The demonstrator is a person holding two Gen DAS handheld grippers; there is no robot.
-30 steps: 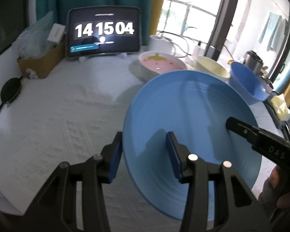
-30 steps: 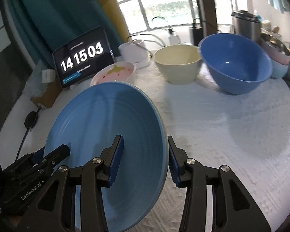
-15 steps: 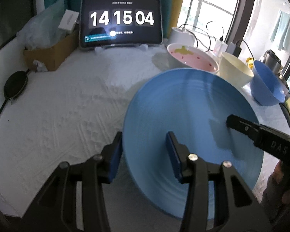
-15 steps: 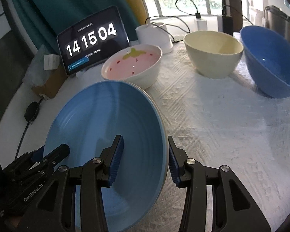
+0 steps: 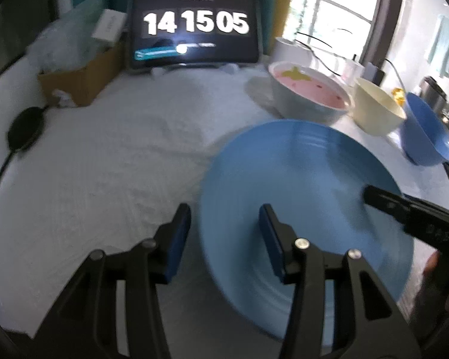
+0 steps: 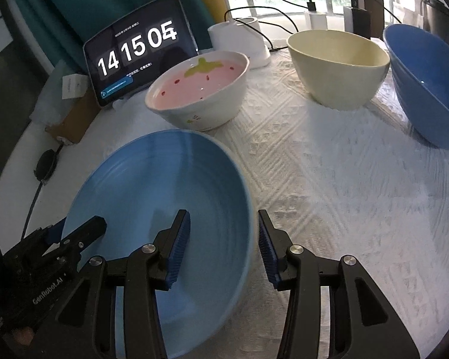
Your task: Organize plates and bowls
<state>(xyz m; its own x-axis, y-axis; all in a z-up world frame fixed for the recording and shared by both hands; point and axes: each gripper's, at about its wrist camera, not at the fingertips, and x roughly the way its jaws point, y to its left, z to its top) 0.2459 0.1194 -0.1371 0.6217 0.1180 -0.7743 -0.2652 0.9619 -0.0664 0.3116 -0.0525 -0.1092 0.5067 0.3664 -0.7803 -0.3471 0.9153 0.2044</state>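
Left gripper (image 5: 224, 214) just loosened, blue plate (image 5: 299, 179) between its jaws; right gripper (image 6: 224, 218) grips it.

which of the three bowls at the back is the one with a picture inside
The leftmost bowl, nearest the tablet clock: pink inside with a strawberry leaf and seeds. The cream bowl and dark blue bowl are plain.
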